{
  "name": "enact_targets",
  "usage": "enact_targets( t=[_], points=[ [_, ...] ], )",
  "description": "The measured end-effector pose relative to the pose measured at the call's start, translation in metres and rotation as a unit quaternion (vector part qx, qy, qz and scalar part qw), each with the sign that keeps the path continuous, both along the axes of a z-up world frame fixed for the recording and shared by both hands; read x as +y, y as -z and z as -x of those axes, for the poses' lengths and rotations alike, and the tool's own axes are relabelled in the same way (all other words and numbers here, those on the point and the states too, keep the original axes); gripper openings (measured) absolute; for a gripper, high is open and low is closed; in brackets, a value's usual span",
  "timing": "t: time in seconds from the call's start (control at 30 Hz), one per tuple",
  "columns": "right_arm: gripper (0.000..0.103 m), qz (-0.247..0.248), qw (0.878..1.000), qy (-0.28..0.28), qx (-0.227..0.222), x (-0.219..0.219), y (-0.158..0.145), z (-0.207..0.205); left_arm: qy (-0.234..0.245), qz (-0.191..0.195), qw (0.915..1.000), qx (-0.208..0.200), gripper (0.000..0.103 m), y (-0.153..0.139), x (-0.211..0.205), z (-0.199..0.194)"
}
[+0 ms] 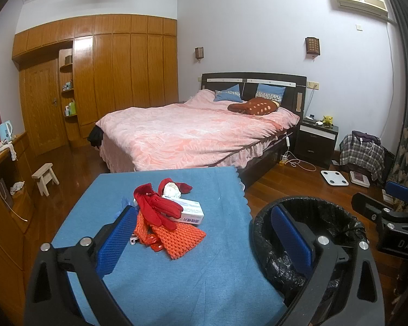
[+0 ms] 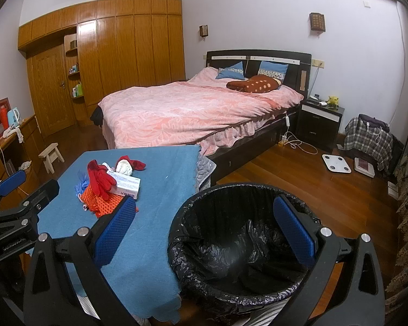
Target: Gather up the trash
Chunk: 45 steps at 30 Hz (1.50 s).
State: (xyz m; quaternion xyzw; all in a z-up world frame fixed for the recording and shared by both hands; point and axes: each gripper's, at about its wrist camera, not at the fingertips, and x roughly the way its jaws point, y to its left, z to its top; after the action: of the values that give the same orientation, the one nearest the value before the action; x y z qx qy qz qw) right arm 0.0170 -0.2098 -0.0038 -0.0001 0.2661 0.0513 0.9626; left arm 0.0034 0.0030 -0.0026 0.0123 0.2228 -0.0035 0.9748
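Observation:
A pile of items lies on a table with a blue cloth (image 1: 176,266): red gloves (image 1: 156,206), a white box (image 1: 191,212), an orange foam net (image 1: 176,237) and crumpled white paper (image 1: 172,188). The pile also shows in the right wrist view, with the gloves (image 2: 99,179) and box (image 2: 126,184). A bin with a black liner (image 2: 239,241) stands right of the table; it also shows in the left wrist view (image 1: 312,217). My left gripper (image 1: 204,236) is open and empty, just short of the pile. My right gripper (image 2: 204,231) is open and empty over the bin's near rim.
A bed with a pink cover (image 1: 193,130) stands behind the table. A small wooden stool (image 1: 45,178) is on the floor at left. A dark nightstand (image 1: 317,141), a white scale (image 1: 334,178) and a plaid-covered heap (image 1: 363,153) sit at right. A wooden counter (image 1: 2,163) runs along the left.

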Motion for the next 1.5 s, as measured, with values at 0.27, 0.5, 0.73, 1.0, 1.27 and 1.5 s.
enact_targets(
  t=[0.27,0.5,0.73,1.0,1.27,1.5],
  points=[
    [0.098,-0.001,1.0,-0.002,0.002,0.0,-0.001,0.0,-0.005,0.0,1.0,0.002,0.097,0.023,0.009,-0.002],
    [0.098,0.0,1.0,-0.011,0.006,0.015,0.01,-0.014,-0.018,0.001,0.9998,0.004,0.097,0.024,0.019,-0.007],
    [0.098,0.003,0.999,-0.032,0.007,0.038,0.016,-0.037,-0.048,-0.005,0.9988,0.013,0.097,0.028,0.045,-0.022],
    [0.098,0.009,0.997,-0.071,0.016,0.082,0.048,-0.084,-0.119,-0.003,0.9924,0.03,0.097,0.057,0.114,-0.046],
    [0.098,0.006,0.996,-0.086,0.034,0.113,0.082,-0.124,-0.148,-0.022,0.9858,0.076,0.096,0.105,0.156,-0.077],
    [0.096,0.014,0.994,-0.104,0.041,0.141,0.103,-0.159,-0.152,-0.014,0.9846,0.085,0.09,0.122,0.17,-0.107]
  ],
)
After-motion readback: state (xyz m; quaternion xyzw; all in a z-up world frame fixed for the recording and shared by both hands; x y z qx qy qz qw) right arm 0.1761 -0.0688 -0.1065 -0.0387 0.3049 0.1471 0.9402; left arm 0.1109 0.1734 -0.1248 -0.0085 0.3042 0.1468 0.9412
